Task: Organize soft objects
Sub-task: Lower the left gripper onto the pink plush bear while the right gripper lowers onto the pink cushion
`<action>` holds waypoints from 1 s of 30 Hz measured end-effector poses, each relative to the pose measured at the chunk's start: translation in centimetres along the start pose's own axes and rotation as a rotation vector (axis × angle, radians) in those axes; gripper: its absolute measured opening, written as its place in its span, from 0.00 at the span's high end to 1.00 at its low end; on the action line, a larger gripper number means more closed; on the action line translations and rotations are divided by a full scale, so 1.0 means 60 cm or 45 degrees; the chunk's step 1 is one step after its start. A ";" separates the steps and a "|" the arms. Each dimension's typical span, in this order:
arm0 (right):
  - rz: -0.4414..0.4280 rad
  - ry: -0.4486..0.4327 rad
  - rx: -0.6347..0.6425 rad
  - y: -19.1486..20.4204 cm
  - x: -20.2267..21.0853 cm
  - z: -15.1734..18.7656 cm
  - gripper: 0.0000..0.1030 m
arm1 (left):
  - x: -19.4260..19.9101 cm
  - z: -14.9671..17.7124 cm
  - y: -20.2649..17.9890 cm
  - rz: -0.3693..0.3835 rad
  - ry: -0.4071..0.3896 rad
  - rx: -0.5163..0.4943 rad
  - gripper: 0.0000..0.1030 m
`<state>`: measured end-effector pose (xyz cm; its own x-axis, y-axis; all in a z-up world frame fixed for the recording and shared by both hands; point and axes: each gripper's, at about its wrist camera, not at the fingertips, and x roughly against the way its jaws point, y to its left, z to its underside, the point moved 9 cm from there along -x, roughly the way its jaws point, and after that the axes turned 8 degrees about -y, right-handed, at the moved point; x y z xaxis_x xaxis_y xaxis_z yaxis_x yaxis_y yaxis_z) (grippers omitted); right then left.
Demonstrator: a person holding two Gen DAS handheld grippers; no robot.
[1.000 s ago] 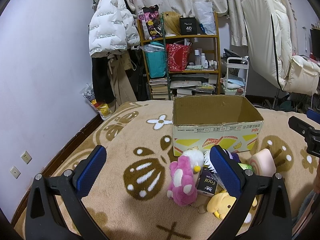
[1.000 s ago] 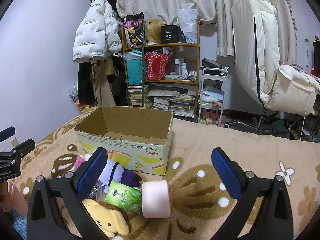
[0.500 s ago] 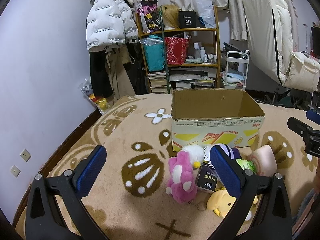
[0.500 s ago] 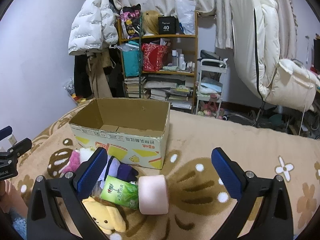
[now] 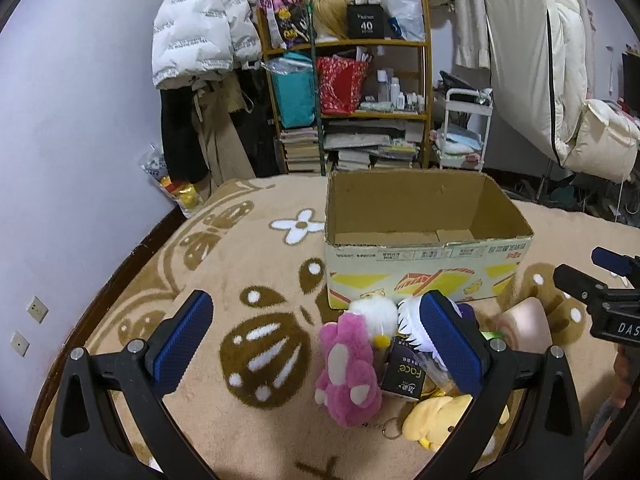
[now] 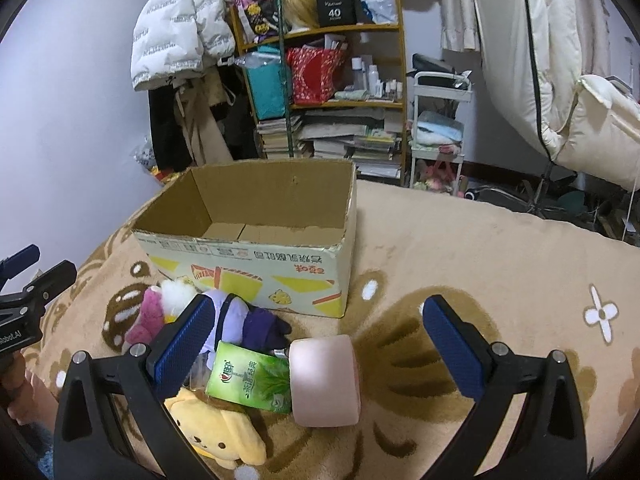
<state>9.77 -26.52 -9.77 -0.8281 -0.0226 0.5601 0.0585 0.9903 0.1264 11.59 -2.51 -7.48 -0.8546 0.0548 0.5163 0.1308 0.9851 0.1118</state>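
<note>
Plush toys lie heaped on the blanket just in front of the empty cardboard box [image 5: 424, 216]; both my left gripper [image 5: 316, 344] and right gripper [image 6: 316, 340] hang spread wide, holding nothing. I judge the pink plush [image 5: 348, 372] light and squashy, so I'd pinch its torso

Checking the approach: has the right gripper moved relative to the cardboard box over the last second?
Yes. The right gripper has risen and tipped downward: the cardboard box now shows more of its floor, and the pink roll sits more centrally between the open fingers.
</note>
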 end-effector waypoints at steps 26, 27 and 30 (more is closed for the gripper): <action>-0.068 0.350 -0.135 -0.013 -0.103 0.092 0.01 | -0.131 0.107 -0.021 0.044 0.431 0.003 0.01; -0.070 0.360 -0.146 -0.015 -0.104 0.095 0.01 | -0.136 0.112 -0.020 0.042 0.445 0.007 0.01; -0.077 0.393 -0.162 -0.017 -0.110 0.105 0.09 | -0.145 0.127 -0.016 0.044 0.493 0.028 0.01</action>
<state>11.66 -26.50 -18.72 -0.6256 -0.1406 0.7674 0.0995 0.9612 0.2573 15.07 -2.72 -18.52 -0.5964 0.0268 0.8022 0.1421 0.9872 0.0727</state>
